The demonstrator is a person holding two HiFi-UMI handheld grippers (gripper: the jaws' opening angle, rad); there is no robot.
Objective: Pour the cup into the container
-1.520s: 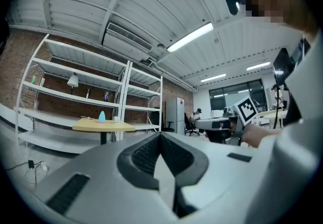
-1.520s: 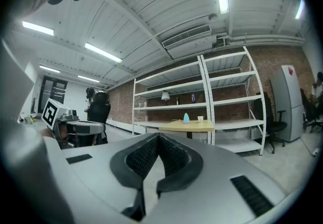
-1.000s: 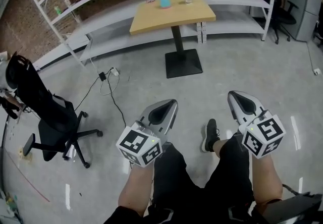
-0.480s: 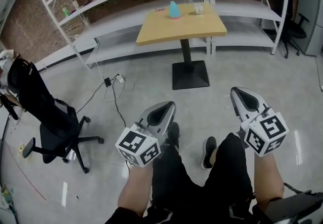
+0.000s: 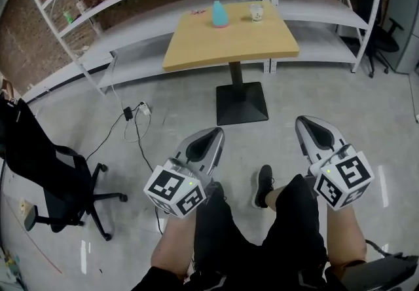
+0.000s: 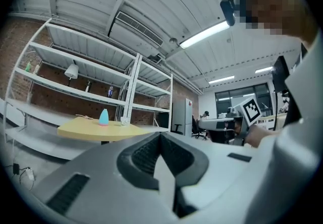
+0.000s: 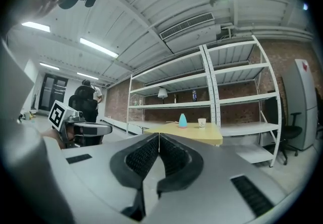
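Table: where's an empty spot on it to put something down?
The table is bare across its whole near half, from the left edge to the right. The far edge is crowded: the blue container and the cup stand there, with a small gap between them.

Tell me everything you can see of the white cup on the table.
The cup is small and whitish, with a faint darker mark on its side. It stands upright, open end up, near the far edge of the tan table. It is to the right of the turquoise container and apart from it. Only the tabletop touches it. Its material and contents are too small to tell.
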